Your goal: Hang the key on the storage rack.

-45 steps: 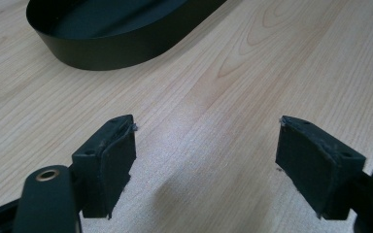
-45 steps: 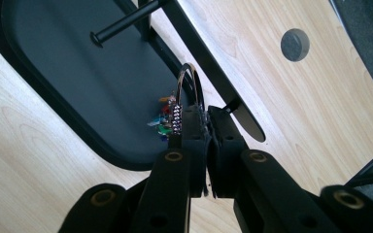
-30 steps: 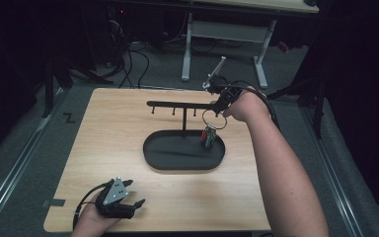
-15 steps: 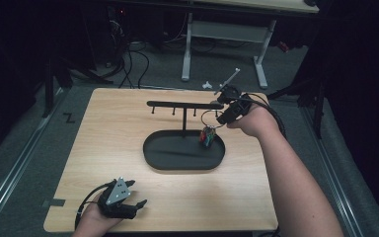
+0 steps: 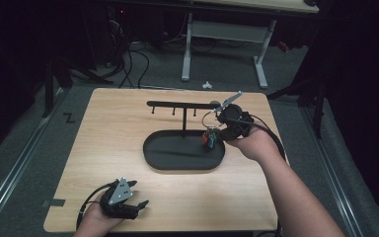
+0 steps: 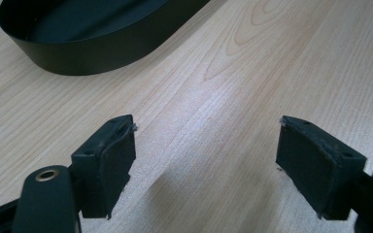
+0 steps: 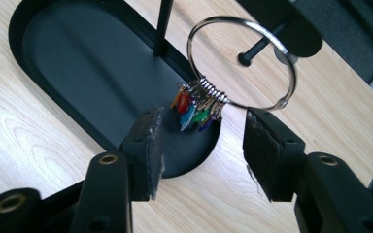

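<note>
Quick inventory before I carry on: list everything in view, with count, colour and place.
Table: one, light wood, centre.
Stand: one, black, crossbar with pegs on a post.
Tray: one, black, oval, the stand's base.
Key ring: one, silver, hanging from the stand's right end peg.
Tags: several, red, green, blue, orange, bunched on the ring above the tray.
Desk frame: one, white, floor behind.
Left gripper: black, open, near table edge.
Right gripper: black, open, near the ring.

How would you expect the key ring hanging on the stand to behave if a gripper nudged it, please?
The key ring hangs from a peg, so it would probably swing. Its coloured tags dangle loosely and would likely flop and jingle. The thin metal looks smooth, perhaps slippery.
</note>
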Demonstrator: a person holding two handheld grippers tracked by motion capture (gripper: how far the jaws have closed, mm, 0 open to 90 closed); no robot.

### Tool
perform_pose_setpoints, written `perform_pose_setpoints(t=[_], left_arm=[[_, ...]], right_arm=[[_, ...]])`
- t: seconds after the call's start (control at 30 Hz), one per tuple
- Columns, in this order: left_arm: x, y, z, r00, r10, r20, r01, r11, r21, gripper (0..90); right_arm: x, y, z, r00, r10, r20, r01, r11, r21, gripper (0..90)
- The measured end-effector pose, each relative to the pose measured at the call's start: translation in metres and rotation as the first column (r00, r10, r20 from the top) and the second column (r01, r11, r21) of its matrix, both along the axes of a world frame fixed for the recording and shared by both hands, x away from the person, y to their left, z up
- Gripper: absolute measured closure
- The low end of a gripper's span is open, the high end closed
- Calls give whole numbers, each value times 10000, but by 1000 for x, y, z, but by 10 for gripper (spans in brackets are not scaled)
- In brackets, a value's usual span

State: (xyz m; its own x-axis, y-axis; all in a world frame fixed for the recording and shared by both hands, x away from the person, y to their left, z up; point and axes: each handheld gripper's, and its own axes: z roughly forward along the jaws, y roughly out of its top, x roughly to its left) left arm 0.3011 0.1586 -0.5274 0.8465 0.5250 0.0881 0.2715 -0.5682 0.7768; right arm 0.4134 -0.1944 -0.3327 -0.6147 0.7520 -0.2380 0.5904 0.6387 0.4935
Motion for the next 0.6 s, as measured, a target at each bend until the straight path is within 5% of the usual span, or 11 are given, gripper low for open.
perform_pose_setpoints(t=[0.37, 0.6], left_arm=[[0, 1, 0, 10000, 67, 67, -67, 10000, -43, 225], [2, 4, 1, 9995, 294, 68, -292, 9994, -192, 224]], right_arm=[[-32, -9, -48, 9913, -494, 1222, 346, 9921, 1208, 308], [-60, -22, -100, 9750, -1391, 1735, 967, 9678, 2325, 208]])
